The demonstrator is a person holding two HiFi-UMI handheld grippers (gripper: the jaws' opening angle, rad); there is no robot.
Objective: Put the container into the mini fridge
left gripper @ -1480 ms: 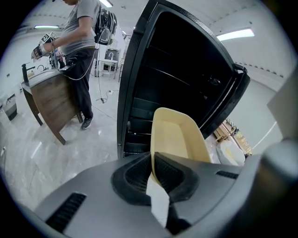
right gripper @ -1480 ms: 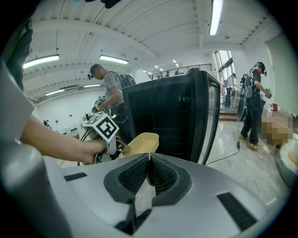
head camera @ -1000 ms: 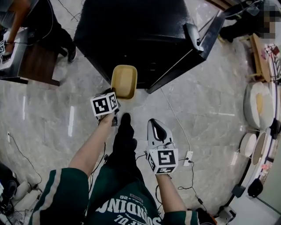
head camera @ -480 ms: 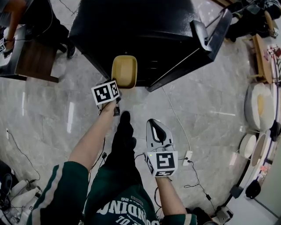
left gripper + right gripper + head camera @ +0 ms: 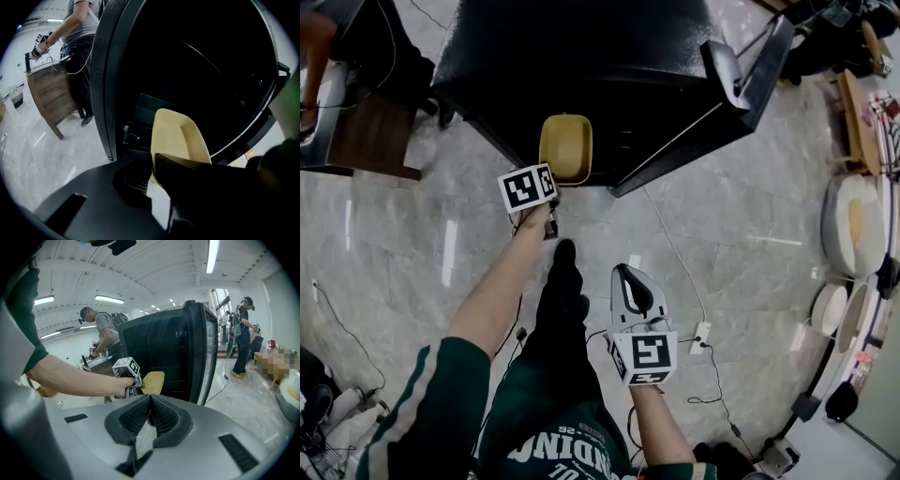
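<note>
Grey marble floor (image 5: 741, 244), busy workroom, black mini fridge (image 5: 581, 66) with its door (image 5: 741, 75) swung open to the right.

Change over the last second: my left gripper (image 5: 154, 168) has pushed forward. The tan container (image 5: 565, 147) has gone from just short of the fridge to overlapping its open front edge, near the left side of the opening. Left jaws are clamped on the container's near rim. The container looks empty and is tipped toward the dark interior.

Meaning: the insertion step is under way and, I judge, well along. The container is at the mouth but not resting on any shelf yet, and release is still to come.

My right gripper (image 5: 150, 404) sits back low beside my leg, pads pressed together with nothing between them. It has dropped slightly and does no work now.

Counts: one container, one mini fridge, one door, two grippers. Others: one person by the wooden table (image 5: 51, 93), one person past the door (image 5: 244, 329).
</note>
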